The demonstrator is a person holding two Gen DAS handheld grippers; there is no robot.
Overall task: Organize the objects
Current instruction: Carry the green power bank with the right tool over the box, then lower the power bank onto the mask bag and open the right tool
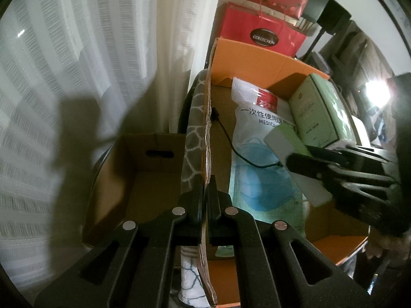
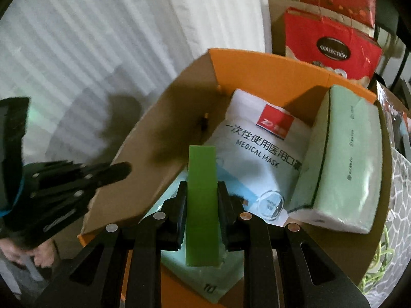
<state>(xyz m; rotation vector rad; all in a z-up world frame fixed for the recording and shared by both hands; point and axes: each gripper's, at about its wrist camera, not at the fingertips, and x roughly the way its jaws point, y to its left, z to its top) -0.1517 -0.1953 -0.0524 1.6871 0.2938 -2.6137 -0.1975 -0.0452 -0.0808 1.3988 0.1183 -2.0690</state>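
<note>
We have the green-edged flat box clamped between the right gripper fingers, its long axis running straight ahead along them, and it hangs over the near part of the orange carton, just above the medical mask pack. So the drop spot lies directly below and slightly forward; to the right the pale green tissue pack stands on its side against the carton wall, leaving the mask pack as the open landing surface. Our left gripper is pinched shut on the carton's left wall, steadying it, so the right arm is the one to place. The left wrist view shows what the right cannot: a black cable trailing across the carton floor toward the held box, its white broad face, and a plain cardboard box beside the carton. We judge the cable could snag on lowering.
</note>
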